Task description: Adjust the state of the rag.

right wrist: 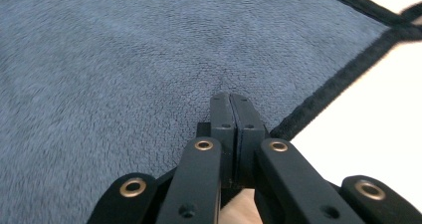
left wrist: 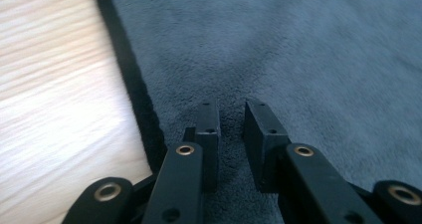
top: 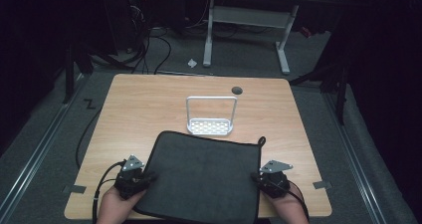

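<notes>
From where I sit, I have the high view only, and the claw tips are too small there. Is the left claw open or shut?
Observer: The left claw is open. A gap shows between its pads, and the mat is seen through it.
Operator: And the right claw?
Observer: The right claw is shut, pads together, with its tips over the mat just inside the black border.
Operator: Is the left claw also past the border?
Observer: Yes. Its tips are over the grey pile, and the border runs close beside one jaw.
</notes>
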